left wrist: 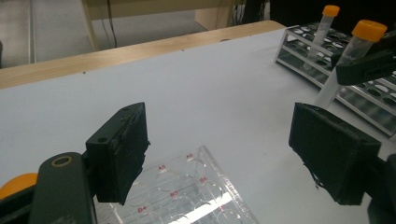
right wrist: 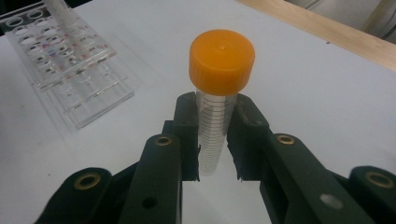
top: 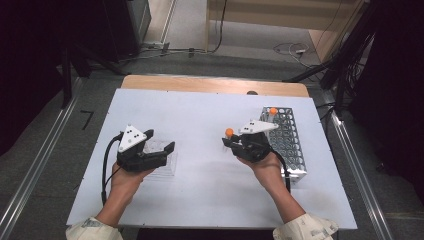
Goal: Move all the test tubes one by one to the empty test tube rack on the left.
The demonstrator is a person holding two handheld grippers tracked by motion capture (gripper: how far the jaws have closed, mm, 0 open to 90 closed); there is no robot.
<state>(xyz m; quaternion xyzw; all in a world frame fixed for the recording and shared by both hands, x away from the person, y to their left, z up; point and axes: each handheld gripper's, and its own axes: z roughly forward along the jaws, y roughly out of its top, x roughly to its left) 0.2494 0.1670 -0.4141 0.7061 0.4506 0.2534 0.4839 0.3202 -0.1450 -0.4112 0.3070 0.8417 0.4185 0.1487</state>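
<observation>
Holding a clear tube [right wrist: 212, 135] with an orange cap, tight between both jaws of the right gripper [right wrist: 215, 140]. Seen up close in the right gripper view: thin lines marked down the tube's side, cap well above the jaw tips, tube upright over the white table [right wrist: 327, 93]. Not so plain from the high view, where just the orange cap [top: 229, 132] pokes out by the right gripper [top: 235, 142], left of the metal rack [top: 287, 137].

Spread wide, the left gripper [left wrist: 224, 149], with nothing between its jaws. Hanging over a clear plastic tray [left wrist: 187, 196] with round holes and small red labels, seen close in the left gripper view. From the high view, left gripper [top: 162, 145] over the same tray [top: 165, 162], which looks faint against the table [top: 210, 200].

Counting now. Two grippers, one in each hand. Two tubes with orange caps: one held, one standing in the far end of the rack [top: 272, 114]. Both seen in the left gripper view too, the held one [left wrist: 350, 60] near and the rack one [left wrist: 322, 28] behind it. One metal rack [left wrist: 327, 70] with many holes. One clear tray, also seen top left in the right gripper view [right wrist: 65, 65]. One white table with a wood edge [top: 215, 84] at the far side.
</observation>
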